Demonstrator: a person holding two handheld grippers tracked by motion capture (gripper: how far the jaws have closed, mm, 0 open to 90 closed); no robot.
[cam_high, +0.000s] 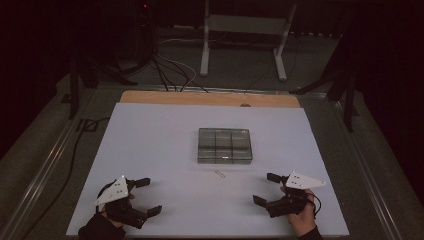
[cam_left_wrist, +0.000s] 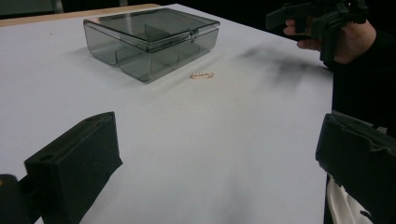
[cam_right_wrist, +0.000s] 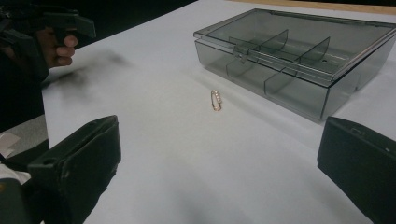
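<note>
White sheet covers wooden tabletop. Beyond it, grey metal stand on floor; dark cables, possibly several, trail beside.

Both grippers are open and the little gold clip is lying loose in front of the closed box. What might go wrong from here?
1. The gold clip is thin and lies flat on the white table, so the broad jaws of the right gripper may slide it away instead of pinching it.
2. The smoky compartment box looks latched shut; prying the lid with one gripper may push the whole box across the table unless the left gripper steadies it.
</note>
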